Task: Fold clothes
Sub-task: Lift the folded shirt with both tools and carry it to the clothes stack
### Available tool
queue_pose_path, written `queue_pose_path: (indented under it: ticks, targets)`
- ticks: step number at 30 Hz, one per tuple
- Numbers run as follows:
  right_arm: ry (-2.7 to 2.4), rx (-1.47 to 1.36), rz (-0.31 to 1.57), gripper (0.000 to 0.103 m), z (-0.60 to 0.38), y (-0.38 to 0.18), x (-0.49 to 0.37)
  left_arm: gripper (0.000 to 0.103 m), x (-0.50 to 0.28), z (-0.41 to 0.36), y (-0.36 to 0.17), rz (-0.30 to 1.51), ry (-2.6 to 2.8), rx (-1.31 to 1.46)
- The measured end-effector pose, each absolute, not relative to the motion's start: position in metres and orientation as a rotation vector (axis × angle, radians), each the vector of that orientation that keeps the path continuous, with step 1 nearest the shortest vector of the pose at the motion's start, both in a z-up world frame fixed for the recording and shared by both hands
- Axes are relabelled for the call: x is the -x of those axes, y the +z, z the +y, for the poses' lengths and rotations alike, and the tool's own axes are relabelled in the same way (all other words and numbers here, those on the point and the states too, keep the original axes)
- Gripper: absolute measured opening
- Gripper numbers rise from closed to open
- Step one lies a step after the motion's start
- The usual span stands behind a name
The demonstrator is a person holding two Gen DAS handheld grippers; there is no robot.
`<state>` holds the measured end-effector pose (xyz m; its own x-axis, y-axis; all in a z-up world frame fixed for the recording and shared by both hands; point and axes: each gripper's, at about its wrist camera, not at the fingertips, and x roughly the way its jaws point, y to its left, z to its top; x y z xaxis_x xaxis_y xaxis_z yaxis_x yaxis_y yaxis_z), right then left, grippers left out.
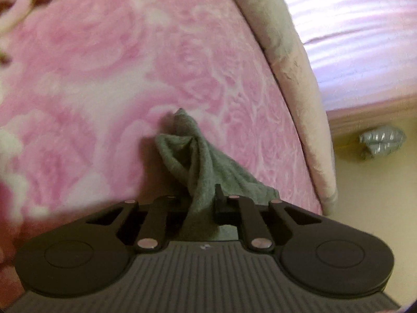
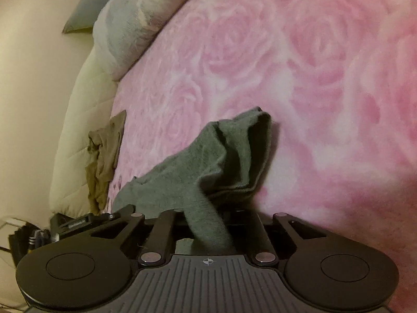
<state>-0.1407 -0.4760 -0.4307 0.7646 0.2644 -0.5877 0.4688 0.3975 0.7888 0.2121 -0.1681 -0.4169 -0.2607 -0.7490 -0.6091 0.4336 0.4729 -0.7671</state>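
Both grippers pinch the same grey garment (image 1: pixel 206 161), each at one end, so it can be lifted and spread before folding; left gripper (image 1: pixel 202 203) fingers clamped on a bunched, twisted end, cloth running back between them; right gripper (image 2: pixel 206 216) fingers likewise clamped on a strip of the cloth (image 2: pixel 208 156); the rest of the garment lies crumpled on the pink rose bedspread (image 1: pixel 104 65), not yet flat; judgement: two-point hold is there to pull it taut and untwist it; brown garment (image 2: pixel 103 156) waits near the bed edge, apart; pillow (image 2: pixel 125 26) sits at the bed's far side.
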Motion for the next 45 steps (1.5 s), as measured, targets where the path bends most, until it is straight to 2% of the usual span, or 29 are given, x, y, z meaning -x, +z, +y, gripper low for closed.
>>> queue_pose_path:
  ticks: [5, 11, 15, 19, 23, 28, 35, 45]
  targets:
    - [-0.236, -1.108, 0.573, 0.009, -0.467, -0.372, 0.184, 0.008, -0.185, -0.192, -0.340, 1.280, -1.344, 0.204]
    - [-0.433, -1.007, 0.283, 0.009, -0.445, -0.250, 0.290, 0.009, -0.116, -0.253, -0.213, 1.093, -1.675, 0.108]
    - [-0.606, -0.924, 0.138, 0.009, -0.425, -0.166, 0.380, 0.009, -0.045, -0.300, -0.142, 1.040, -1.925, 0.073]
    - [-0.791, -0.854, 0.036, 0.009, -0.399, -0.107, 0.475, 0.009, 0.042, -0.346, -0.105, 1.050, -2.123, 0.046]
    - [-0.991, -0.791, -0.020, 0.009, -0.379, -0.073, 0.566, 0.009, 0.152, -0.399, -0.088, 1.100, -2.289, 0.003]
    - [-1.181, -0.754, -0.081, 0.009, -0.384, -0.058, 0.688, 0.009, 0.297, -0.466, -0.091, 1.144, -2.423, -0.039]
    - [-1.313, -0.719, -0.110, 0.009, -0.470, -0.058, 0.836, 0.009, 0.463, -0.555, -0.114, 1.173, -2.460, -0.015]
    - [-1.290, -0.837, -0.054, 0.009, -0.580, -0.092, 0.935, 0.009, 0.547, -0.640, -0.142, 1.191, -2.385, -0.145]
